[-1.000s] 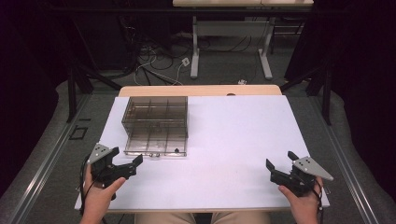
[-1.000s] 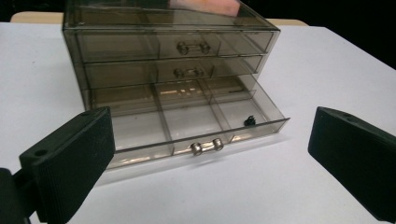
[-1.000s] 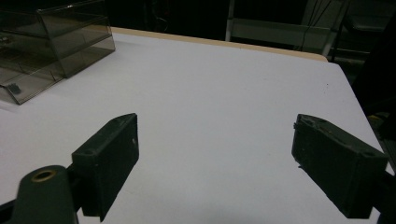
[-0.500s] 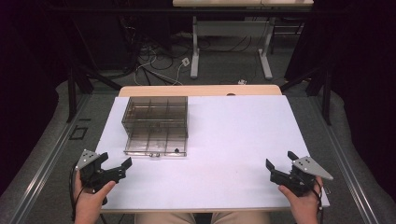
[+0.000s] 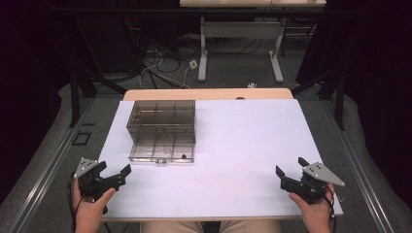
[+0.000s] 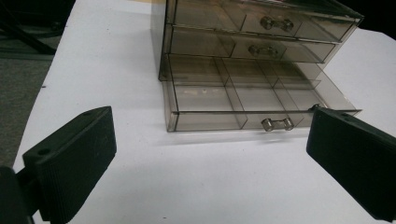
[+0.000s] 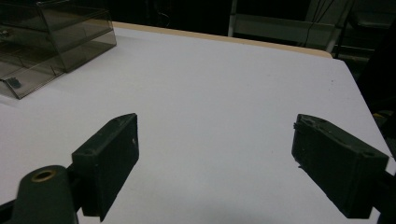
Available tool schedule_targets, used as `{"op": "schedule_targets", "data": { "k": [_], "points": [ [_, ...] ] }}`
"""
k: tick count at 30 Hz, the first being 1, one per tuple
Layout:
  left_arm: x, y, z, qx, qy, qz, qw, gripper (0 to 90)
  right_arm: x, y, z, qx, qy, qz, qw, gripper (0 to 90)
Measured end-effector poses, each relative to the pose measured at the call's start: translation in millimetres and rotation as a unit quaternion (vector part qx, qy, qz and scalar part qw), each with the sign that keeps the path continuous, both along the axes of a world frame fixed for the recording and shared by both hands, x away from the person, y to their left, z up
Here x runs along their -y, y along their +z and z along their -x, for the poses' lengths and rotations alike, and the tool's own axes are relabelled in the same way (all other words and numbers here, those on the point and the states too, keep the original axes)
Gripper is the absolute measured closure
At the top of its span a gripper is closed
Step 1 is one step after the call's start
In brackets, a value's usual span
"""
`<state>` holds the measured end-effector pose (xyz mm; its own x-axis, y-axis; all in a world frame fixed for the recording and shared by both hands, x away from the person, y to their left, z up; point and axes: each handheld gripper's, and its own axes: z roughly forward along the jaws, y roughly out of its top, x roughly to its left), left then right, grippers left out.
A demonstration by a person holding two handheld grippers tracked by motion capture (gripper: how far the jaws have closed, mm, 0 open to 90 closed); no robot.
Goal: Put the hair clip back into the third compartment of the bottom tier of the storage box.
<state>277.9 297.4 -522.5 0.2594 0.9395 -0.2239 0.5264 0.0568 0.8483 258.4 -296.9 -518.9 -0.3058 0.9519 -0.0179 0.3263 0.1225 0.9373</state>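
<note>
Currently both jaws spread wide, nothing held: left hand-held gripper [image 5: 112,175] at near-left corner of white tabletop [image 5: 243,145], right hand-held gripper [image 5: 291,175] near the near-right corner. Smoky clear drawer unit [image 5: 162,130] sits left of centre toward the far edge, bottom drawer [image 6: 247,100] pulled out toward the left gripper.

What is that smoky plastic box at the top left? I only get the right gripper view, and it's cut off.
Observer: A clear drawer cabinet with three drawers stacked.
Operator: Are they all closed?
Observer: No. The bottom drawer is pulled out; the two above sit pushed in.
Operator: Anything in the open one?
Observer: Dividers split it into compartments, and they look empty.
Operator: Where's the other gripper?
Observer: The left gripper sits near the table's front left corner, jaws wide open, aimed at that drawer.
</note>
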Motion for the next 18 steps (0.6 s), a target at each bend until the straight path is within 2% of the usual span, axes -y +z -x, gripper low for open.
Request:
{"op": "schedule_targets", "data": {
  "k": [5, 6, 7, 14, 15, 18],
  "points": [
    [-1.3, -2.9, -0.9, 0.002, 0.001, 0.004, 1.0000, 1.5, 0.0, -1.5, -1.3, 0.002, -0.003, 0.001, 1.0000, 14.4],
    [-1.3, -3.2, -1.0, 0.002, -0.001, 0.004, 1.0000, 1.5, 1.0, -0.1, -0.1, -0.015, 0.003, 0.004, 0.9999, 14.4],
    [-1.1, -3.6, -1.0, 0.001, -0.001, 0.003, 1.0000, 1.5, 0.6, -1.6, -1.5, -0.003, 0.001, 0.001, 1.0000, 14.4],
    [0.2, -7.0, -2.9, -0.004, -0.006, -0.006, 1.0000, 1.5, 1.4, -2.4, -2.5, -0.010, 0.000, 0.004, 0.9999, 14.4],
    [-0.1, -7.3, -3.2, -0.004, -0.005, -0.008, 0.9999, 1.5, 0.8, -3.2, -3.2, -0.007, -0.002, -0.002, 1.0000, 14.4],
    [-0.2, -8.0, -3.3, -0.005, -0.003, -0.005, 1.0000, 1.5, 1.9, -3.7, -3.8, -0.011, -0.002, 0.000, 0.9999, 14.4]
  ]
}}
